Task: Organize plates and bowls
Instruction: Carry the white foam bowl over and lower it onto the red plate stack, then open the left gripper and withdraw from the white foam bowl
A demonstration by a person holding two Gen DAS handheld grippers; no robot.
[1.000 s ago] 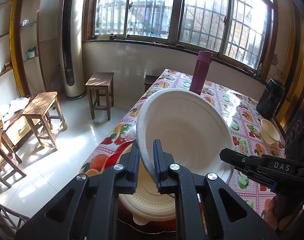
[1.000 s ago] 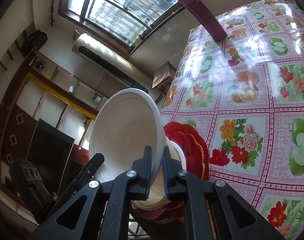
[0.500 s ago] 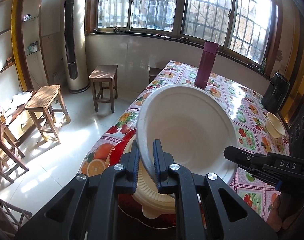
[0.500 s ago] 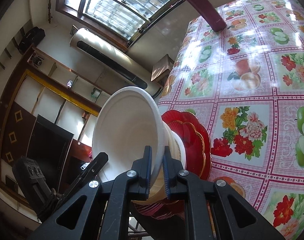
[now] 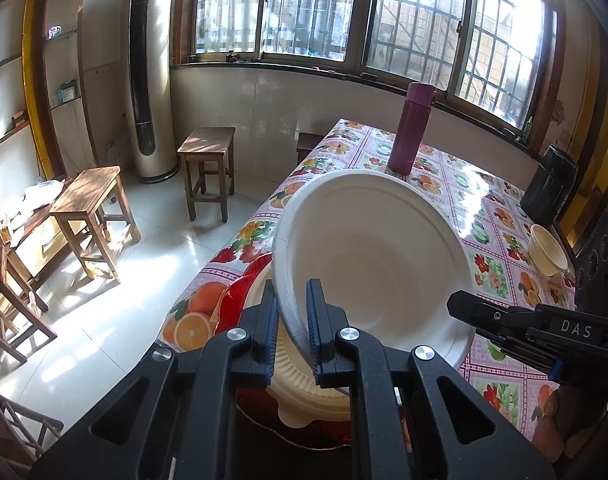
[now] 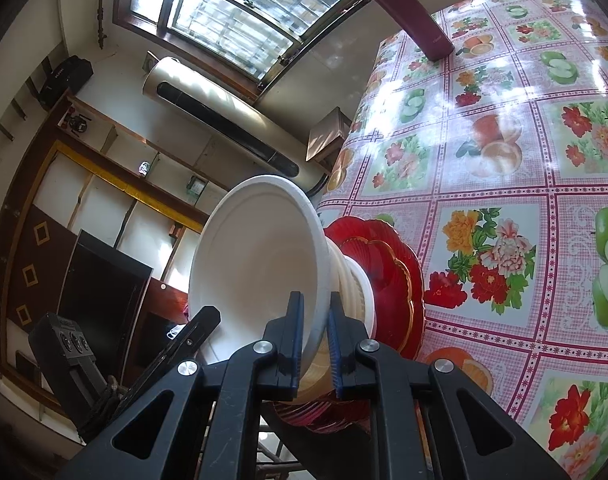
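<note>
Left gripper (image 5: pixel 290 326) pinched narrow on the near rim of the white bowl (image 5: pixel 376 256); right gripper (image 6: pixel 315 334) clamps the same bowl's rim on the opposite side, its pads nearly together with only the thin wall between. Bowl held tilted, mouth toward the left camera, just above a cream stack of bowls (image 5: pixel 304 392) that sits on a red plate (image 6: pixel 384 268) at the table's near corner. Bowl looks like thin moulded pulp or foam: judged light, slightly flexible, easily dented, so rim grips suit it and hard squeezing does not. Further off on the floral tablecloth (image 6: pixel 504 152): a small cream bowl (image 5: pixel 546 250), a maroon flask (image 5: pixel 412 128), a dark canister (image 5: pixel 548 186).
</note>
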